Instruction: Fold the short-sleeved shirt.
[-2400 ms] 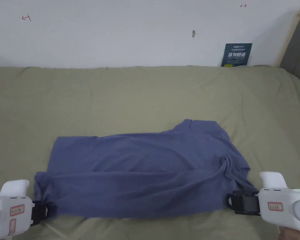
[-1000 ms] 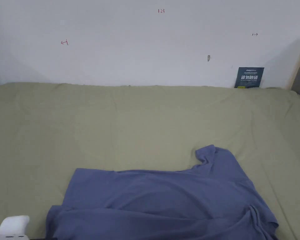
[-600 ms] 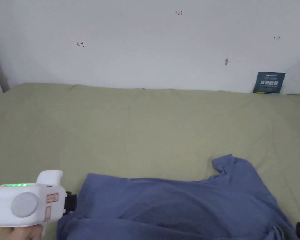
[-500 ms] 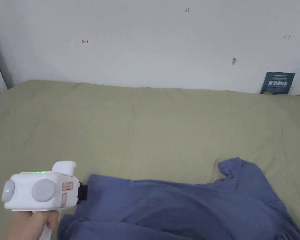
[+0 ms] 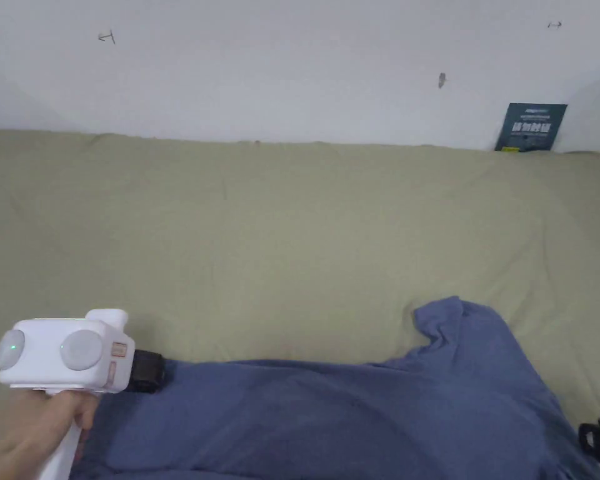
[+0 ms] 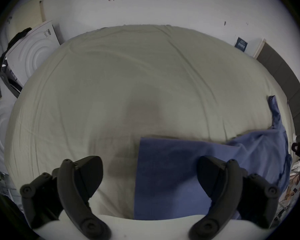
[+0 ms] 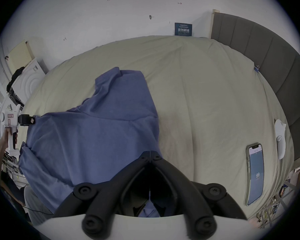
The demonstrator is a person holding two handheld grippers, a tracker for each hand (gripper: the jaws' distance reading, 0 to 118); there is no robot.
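Mid lengthwise fold of blue cotton short-sleeved shirt (image 5: 330,412) on olive-sheeted bed (image 5: 280,237): left gripper (image 6: 150,172) fingers spread at nine o'clock hem, right gripper (image 7: 150,154) fingers pressed together, apparently pinching three o'clock edge; next, probably regrasping the hem.

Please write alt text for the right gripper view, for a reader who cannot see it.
The right gripper, jaws together, rests at the edge of a blue shirt spread on a green bed sheet. A phone lies nearby.
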